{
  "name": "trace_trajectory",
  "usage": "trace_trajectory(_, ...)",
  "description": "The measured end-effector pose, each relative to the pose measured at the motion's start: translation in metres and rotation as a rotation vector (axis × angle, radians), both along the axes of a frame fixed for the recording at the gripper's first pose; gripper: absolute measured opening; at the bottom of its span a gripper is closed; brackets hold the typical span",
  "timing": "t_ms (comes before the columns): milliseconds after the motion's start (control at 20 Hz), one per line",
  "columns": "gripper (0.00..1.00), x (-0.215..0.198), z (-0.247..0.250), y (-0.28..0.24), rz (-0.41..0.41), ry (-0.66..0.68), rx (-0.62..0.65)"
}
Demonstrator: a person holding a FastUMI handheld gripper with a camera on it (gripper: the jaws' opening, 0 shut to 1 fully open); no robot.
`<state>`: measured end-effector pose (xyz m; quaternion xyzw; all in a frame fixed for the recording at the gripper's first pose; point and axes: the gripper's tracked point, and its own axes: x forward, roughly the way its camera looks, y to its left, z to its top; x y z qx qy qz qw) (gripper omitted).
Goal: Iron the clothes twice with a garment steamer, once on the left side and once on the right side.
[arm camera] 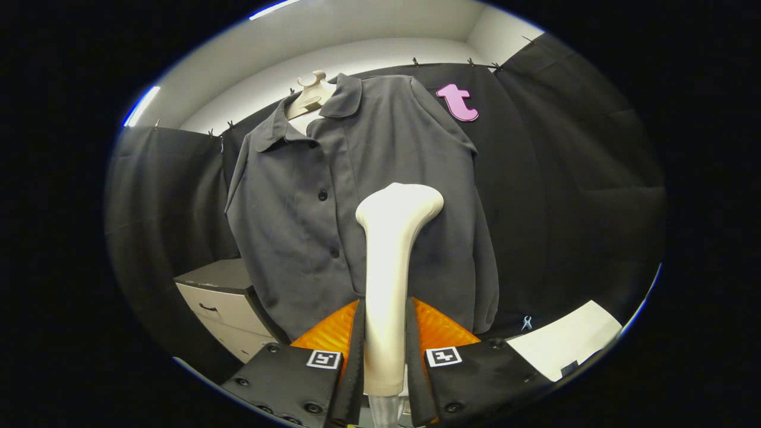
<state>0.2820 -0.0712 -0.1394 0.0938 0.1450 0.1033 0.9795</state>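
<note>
Drawer cabinet (223, 303) sits at 8 o'clock of the grey shirt (357, 196), nothing blocking. Gripper (385, 342) clenches the garment steamer (389, 279); handle upright, head tipped toward 1 o'clock.

The steamer (389, 261) covers the jacket's (333, 196) lower front at six o'clock — its base drops out of sight below the gripper (384, 315), clamped on its handle.

Matt cloth, smooth plastic.
Shirt (362, 196) of matt woven cloth; ahead of it, steamer (389, 267) of smooth, faintly glossy plastic, clamped between gripper (385, 333) fingers.
</note>
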Motion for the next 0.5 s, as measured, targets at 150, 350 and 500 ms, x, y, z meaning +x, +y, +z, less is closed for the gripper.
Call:
trace_trajectory(150,0.38,-0.005,-0.018,0.001,-0.004,0.033,0.014)
trace_trajectory(350,0.38,-0.013,-0.04,0.001,-0.006,0.067,0.016)
trace_trajectory(500,0.38,-0.019,-0.054,0.0,-0.001,0.088,0.017)
